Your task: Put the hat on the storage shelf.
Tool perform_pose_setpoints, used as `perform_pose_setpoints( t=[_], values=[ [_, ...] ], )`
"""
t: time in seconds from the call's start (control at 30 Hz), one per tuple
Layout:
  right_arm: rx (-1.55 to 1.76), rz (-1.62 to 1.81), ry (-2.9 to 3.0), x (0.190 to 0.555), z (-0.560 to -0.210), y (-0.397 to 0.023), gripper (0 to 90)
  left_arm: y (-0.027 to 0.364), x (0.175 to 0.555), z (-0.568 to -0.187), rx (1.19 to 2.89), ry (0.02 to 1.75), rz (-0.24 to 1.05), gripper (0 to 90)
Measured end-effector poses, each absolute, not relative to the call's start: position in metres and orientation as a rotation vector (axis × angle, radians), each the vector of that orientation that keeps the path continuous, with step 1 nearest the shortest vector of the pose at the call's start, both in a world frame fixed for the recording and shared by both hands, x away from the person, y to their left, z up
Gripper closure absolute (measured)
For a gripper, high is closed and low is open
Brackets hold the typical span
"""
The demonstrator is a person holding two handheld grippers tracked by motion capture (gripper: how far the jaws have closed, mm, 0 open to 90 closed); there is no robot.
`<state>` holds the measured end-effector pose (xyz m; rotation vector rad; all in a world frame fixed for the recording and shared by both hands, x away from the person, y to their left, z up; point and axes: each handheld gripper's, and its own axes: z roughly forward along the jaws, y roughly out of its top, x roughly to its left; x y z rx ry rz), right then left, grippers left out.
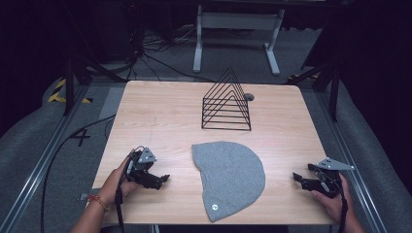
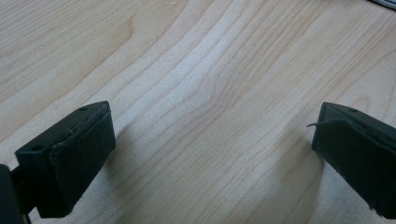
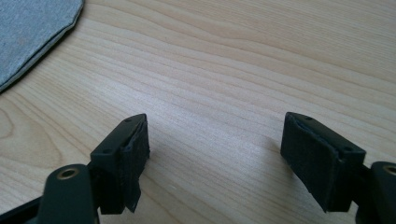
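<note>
Beanie [image 1: 229,177], grey knit, lying flat on the table [image 1: 160,109] between the two grippers, near the front edge. Left gripper [image 2: 212,154]: jaws wide apart, holding nothing, bare wood grain between their dark padded faces; in the high view this gripper [image 1: 163,179] rests low over the table to the left of the beanie, apart from it, held by the person's left hand [image 1: 119,182], which wears a red band at the wrist. Right gripper [image 3: 215,158]: jaws likewise wide apart and holding nothing; in the high view it [image 1: 297,178] sits near the table's right front corner, to the right of the beanie and apart from it, in the right hand [image 1: 333,199].

Beanie form: half-dome outline, the straight edge at the left and slightly slanted, the rounded edge bulging to the right. A small round pale tag shows near its lower tip. In the right gripper view its curved edge [image 3: 37,28] appears at upper left as two stacked layers of fabric with a visible seam line.

Behind the beanie, well apart, stands a black wire rack [image 1: 227,104] of triangular loops on a rectangular base, upright near the table's far edge.
</note>
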<state>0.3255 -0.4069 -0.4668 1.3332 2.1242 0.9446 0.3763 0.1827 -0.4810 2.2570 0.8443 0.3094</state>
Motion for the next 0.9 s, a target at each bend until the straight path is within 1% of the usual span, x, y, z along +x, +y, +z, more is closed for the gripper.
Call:
perform_pose_setpoints(
  t=[0.2, 0.3, 0.4, 0.47, 0.57, 0.6, 0.63, 0.67, 0.7, 0.73, 0.77, 0.87, 0.9],
  values=[
    [1.333, 0.942, 2.124, 0.326, -0.467, -0.407, 23.5, 0.183, 0.377, -0.481, 2.262, 0.837, 0.312, 0.0],
    [1.344, 0.933, 2.118, 0.325, -0.466, -0.405, 24.1, 0.186, 0.378, -0.481, 2.268, 0.801, 0.313, 0.0],
    [1.343, 0.924, 2.121, 0.325, -0.466, -0.405, 24.4, 0.186, 0.378, -0.481, 2.275, 0.805, 0.304, 0.2],
    [1.336, 0.915, 2.140, 0.327, -0.465, -0.406, 24.5, 0.188, 0.379, -0.479, 2.311, 0.761, 0.274, 0.5],
    [1.340, 0.934, 2.155, 0.326, -0.462, -0.406, 35.1, 0.189, 0.380, -0.478, 2.312, 0.764, 0.275, 3.0],
    [1.333, 0.979, 2.177, 0.325, -0.461, -0.405, 35.2, 0.190, 0.382, -0.477, 2.291, 0.810, 0.295, 5.1],
    [1.333, 0.979, 2.177, 0.325, -0.461, -0.405, 35.2, 0.190, 0.382, -0.477, 2.291, 0.810, 0.295, 6.7],
    [1.303, 1.046, 2.199, 0.322, -0.457, -0.397, 37.4, 0.190, 0.384, -0.476, 2.285, 0.829, 0.302, 7.6],
    [1.303, 1.046, 2.199, 0.322, -0.457, -0.397, 37.4, 0.190, 0.384, -0.476, 2.285, 0.829, 0.302, 8.9],
    [1.258, 1.050, 2.214, 0.320, -0.454, -0.392, 40.2, 0.189, 0.386, -0.474, 2.292, 0.846, 0.299, 8.9],
    [1.206, 1.078, 2.233, 0.318, -0.448, -0.381, 42.8, 0.188, 0.388, -0.472, 2.298, 0.833, 0.302, 15.8],
    [1.121, 1.081, 2.274, 0.316, -0.441, -0.362, 47.3, 0.183, 0.390, -0.468, 2.321, 0.756, 0.300, 16.6],
    [1.121, 1.081, 2.274, 0.316, -0.441, -0.362, 47.3, 0.183, 0.390, -0.468, 2.321, 0.756, 0.300, 21.1]
  ],
)
